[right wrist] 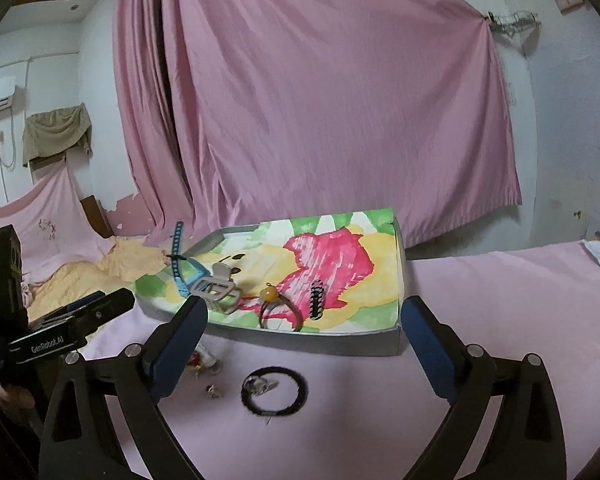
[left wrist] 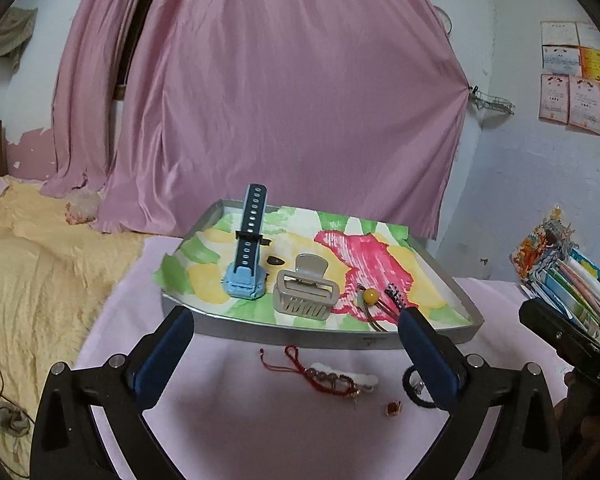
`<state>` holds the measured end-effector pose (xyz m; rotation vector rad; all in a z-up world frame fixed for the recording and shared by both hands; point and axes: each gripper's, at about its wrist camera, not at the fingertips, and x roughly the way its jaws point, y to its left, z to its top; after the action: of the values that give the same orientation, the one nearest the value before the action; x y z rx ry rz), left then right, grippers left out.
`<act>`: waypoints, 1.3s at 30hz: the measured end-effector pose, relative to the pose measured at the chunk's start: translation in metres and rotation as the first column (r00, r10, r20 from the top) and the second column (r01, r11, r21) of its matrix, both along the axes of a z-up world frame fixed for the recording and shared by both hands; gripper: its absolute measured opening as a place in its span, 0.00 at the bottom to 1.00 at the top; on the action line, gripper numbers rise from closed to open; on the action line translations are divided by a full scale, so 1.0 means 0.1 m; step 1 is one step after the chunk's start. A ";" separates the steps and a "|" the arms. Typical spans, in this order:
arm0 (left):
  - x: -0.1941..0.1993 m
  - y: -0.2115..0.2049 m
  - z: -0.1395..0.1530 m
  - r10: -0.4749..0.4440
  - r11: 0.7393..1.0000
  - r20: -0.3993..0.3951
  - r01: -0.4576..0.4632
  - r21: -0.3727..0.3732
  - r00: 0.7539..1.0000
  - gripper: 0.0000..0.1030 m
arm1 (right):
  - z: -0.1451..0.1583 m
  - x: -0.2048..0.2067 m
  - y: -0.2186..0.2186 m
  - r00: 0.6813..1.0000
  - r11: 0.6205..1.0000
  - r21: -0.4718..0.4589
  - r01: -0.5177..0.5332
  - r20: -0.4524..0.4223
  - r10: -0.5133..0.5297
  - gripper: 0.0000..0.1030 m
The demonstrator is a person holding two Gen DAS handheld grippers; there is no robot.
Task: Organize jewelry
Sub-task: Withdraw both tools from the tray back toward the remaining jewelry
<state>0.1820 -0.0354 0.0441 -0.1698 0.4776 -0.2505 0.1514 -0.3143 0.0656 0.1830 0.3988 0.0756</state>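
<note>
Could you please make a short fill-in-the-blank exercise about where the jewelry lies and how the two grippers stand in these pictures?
1. The blue watch stands inside the ____.
2. The black hair tie lies on the pink cloth, ____ the tray.
3. The left gripper and the right gripper both stand ____ and hold nothing.
4. The bead on the ring in the tray is ____ in colour.

Missing words: tray; outside; open; yellow

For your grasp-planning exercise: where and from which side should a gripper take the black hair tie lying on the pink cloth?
Grip the near arc of the hair tie, coming straight down with one finger inside the loop and one outside. It lies flat as an open ring, so only its thin band offers a hold. A small metal piece rests inside, so probably avoid that side.
</note>
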 end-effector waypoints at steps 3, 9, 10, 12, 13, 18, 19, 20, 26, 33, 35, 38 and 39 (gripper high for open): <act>-0.13 0.03 0.01 0.011 1.000 0.030 -0.011 -0.003 0.999 0.99 | 0.01 -0.12 0.04 1.000 1.000 -0.019 0.001 0.026 0.000 0.93; -0.32 0.08 0.02 0.028 1.000 0.069 -0.027 -0.006 0.997 0.99 | 0.02 -0.27 0.13 0.998 0.999 -0.049 -0.010 0.055 0.013 0.93; -0.34 0.08 0.02 0.032 0.999 0.072 -0.032 -0.002 0.997 0.99 | 0.02 -0.27 0.14 0.998 0.998 -0.055 -0.012 0.055 0.015 0.93; -0.37 0.09 0.01 0.036 0.999 0.075 -0.037 0.004 0.997 0.99 | 0.00 -0.30 0.18 0.998 0.997 -0.069 -0.016 0.057 0.020 0.93; -0.38 0.09 0.01 0.039 0.999 0.076 -0.040 0.011 0.996 0.99 | 0.00 -0.31 0.19 0.998 0.997 -0.075 -0.018 0.056 0.022 0.93; -0.44 0.09 -0.04 0.048 0.998 0.074 -0.052 0.041 0.996 0.99 | -0.05 -0.36 0.20 0.999 0.996 -0.085 -0.022 0.040 0.026 0.93; -0.45 0.09 -0.05 0.049 0.998 0.072 -0.052 0.046 0.996 0.99 | -0.06 -0.37 0.20 0.999 0.996 -0.088 -0.022 0.035 0.026 0.93; -0.46 0.10 -0.06 0.049 0.997 0.070 -0.052 0.050 0.996 0.99 | -0.07 -0.37 0.20 0.999 0.996 -0.090 -0.023 0.029 0.026 0.93; -0.47 0.08 -0.13 0.042 0.996 0.038 -0.045 0.079 0.998 0.99 | -0.15 -0.34 0.21 0.999 0.995 -0.099 -0.030 -0.020 0.028 0.93; -0.38 0.05 -0.21 0.018 0.994 -0.045 -0.013 0.107 0.999 0.99 | -0.24 -0.27 0.22 0.995 0.994 -0.100 -0.043 -0.096 0.034 0.93; -0.34 0.04 -0.24 0.012 0.994 -0.076 -0.003 0.113 0.997 0.99 | -0.27 -0.25 0.23 0.992 0.994 -0.100 -0.046 -0.118 0.035 0.93; -0.28 0.02 -0.28 0.008 0.992 -0.120 0.007 0.124 0.993 0.99 | -0.32 -0.21 0.22 0.987 0.994 -0.097 -0.046 -0.156 0.030 0.93; -0.26 0.01 -0.29 0.007 0.991 -0.135 0.010 0.130 0.991 0.99 | -0.34 -0.19 0.21 0.985 0.995 -0.090 -0.050 -0.171 0.034 0.93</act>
<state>0.1561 -0.0343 0.0152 -0.0589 0.6272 -0.2091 0.1325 -0.2931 0.0320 0.0884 0.5748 0.0831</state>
